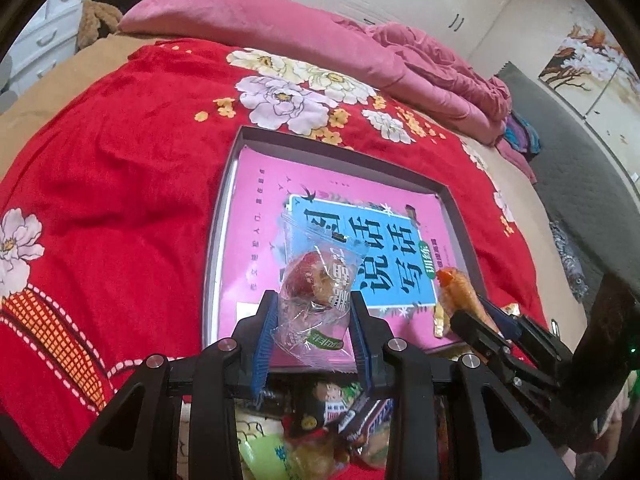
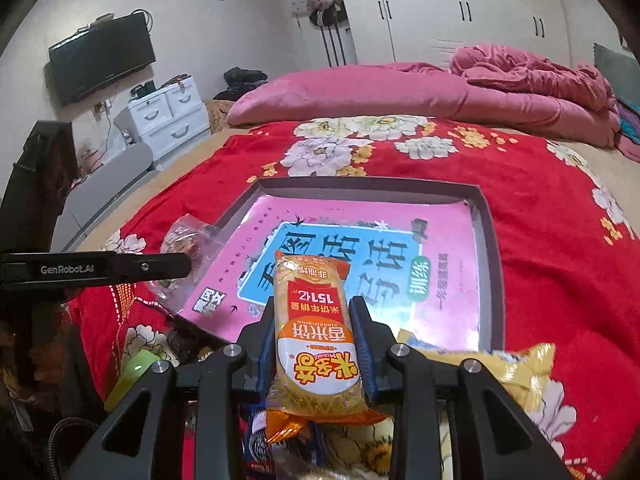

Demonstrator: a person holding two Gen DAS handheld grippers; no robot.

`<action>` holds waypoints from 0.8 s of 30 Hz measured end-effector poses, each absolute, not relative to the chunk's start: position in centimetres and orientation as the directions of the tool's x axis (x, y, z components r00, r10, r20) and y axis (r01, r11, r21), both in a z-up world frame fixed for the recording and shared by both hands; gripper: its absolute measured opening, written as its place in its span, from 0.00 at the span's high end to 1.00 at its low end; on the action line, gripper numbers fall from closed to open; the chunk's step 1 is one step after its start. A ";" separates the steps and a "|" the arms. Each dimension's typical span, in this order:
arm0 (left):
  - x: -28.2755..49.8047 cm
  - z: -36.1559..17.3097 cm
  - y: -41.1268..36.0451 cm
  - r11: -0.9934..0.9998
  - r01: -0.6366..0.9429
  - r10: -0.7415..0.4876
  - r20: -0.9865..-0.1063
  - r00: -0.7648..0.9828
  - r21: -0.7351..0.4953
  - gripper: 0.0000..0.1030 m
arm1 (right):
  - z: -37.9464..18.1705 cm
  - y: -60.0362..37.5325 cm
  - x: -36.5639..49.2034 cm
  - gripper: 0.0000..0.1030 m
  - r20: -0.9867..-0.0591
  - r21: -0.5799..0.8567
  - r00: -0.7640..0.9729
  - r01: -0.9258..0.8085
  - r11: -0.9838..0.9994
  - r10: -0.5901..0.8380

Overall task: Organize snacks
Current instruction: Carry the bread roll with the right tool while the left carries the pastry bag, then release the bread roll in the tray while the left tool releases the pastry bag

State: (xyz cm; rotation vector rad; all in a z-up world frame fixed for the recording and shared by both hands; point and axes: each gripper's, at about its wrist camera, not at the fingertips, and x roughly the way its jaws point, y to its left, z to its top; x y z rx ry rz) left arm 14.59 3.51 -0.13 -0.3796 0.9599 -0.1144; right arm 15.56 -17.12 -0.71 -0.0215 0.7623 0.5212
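Observation:
My left gripper (image 1: 314, 308) is shut on a clear packet with a red date snack (image 1: 316, 280) inside, held over the near edge of a shallow grey box (image 1: 340, 152). The box's floor is covered by a pink and blue booklet (image 1: 360, 240). My right gripper (image 2: 314, 312) is shut on an orange and yellow rice cracker packet (image 2: 316, 328), also over the box's (image 2: 486, 216) near side. In the left wrist view the right gripper (image 1: 476, 312) and its cracker packet (image 1: 460, 288) show at the box's right corner. The left gripper (image 2: 176, 266) with the clear packet (image 2: 188, 240) appears at the left in the right wrist view.
A pile of loose snacks (image 1: 344, 420) lies below both grippers on the red floral blanket (image 1: 120, 168). A yellow packet (image 2: 516, 368) lies near the box's near right corner. Pink pillow (image 2: 340, 96) and crumpled pink quilt (image 2: 540, 76) lie beyond. White drawers (image 2: 168, 120) stand left.

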 end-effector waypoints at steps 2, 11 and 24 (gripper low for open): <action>14.8 -0.3 3.4 0.932 -0.074 -0.253 -0.781 0.572 -0.356 0.66 | -1.1 -17.0 16.1 0.67 -0.673 0.169 0.595 -0.454 0.875 0.439; 15.8 -1.8 2.8 0.942 -0.090 -0.225 -0.808 0.545 -0.323 0.66 | -1.7 -16.8 17.2 0.67 -0.686 0.176 0.582 -0.449 0.876 0.436; 16.1 -3.2 2.1 0.952 -0.096 -0.204 -0.835 0.511 -0.292 0.66 | -3.5 -16.4 18.2 0.67 -0.733 0.153 0.551 -0.439 0.885 0.400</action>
